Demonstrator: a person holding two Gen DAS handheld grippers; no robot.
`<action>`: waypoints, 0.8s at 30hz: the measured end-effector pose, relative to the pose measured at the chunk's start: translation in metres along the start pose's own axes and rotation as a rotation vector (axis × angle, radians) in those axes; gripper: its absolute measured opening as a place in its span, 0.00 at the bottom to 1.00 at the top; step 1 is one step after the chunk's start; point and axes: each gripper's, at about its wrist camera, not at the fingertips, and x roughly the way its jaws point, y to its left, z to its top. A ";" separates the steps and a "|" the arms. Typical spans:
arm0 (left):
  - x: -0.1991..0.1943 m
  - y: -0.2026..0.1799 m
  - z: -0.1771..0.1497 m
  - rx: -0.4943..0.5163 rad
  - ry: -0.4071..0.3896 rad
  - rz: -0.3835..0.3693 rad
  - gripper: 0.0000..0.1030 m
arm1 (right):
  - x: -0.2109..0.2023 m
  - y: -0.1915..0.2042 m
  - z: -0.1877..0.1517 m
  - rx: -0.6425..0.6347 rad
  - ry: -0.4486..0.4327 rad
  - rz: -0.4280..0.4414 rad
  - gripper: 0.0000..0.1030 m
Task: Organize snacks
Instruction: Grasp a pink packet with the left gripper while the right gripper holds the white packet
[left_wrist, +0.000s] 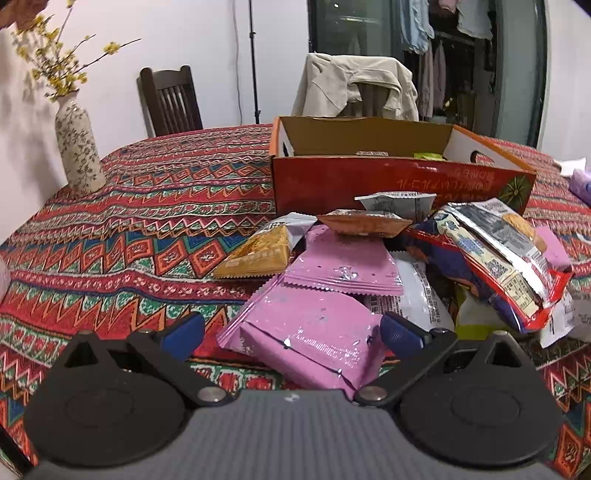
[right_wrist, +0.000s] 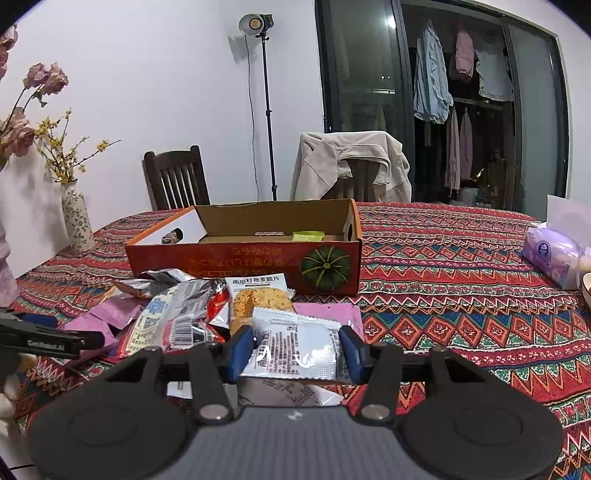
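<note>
The right tongs (right_wrist: 297, 350) were clamped on a silver-white snack packet (right_wrist: 295, 345) at its side edges, just above the pile on the worktop (right_wrist: 461, 295). It looked light, crinkly and slippery, with brittle contents, so a gentle edge grip suited it. The left tongs (left_wrist: 291, 332) stood open astride a pink packet (left_wrist: 303, 332). The box (right_wrist: 258, 258) waited behind the pile.

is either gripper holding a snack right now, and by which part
The right gripper holds a white snack packet by its two side edges. The left gripper holds nothing; its fingers stand open around a pink packet.
</note>
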 end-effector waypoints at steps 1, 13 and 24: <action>0.000 -0.001 0.000 0.015 -0.002 0.000 1.00 | 0.000 0.000 0.000 0.001 -0.001 0.001 0.49; 0.024 0.003 -0.002 0.015 0.040 -0.108 1.00 | 0.006 0.001 -0.004 0.006 0.014 0.010 0.49; 0.012 -0.003 -0.010 0.029 0.010 -0.103 0.88 | 0.008 0.002 -0.006 0.008 0.018 0.018 0.49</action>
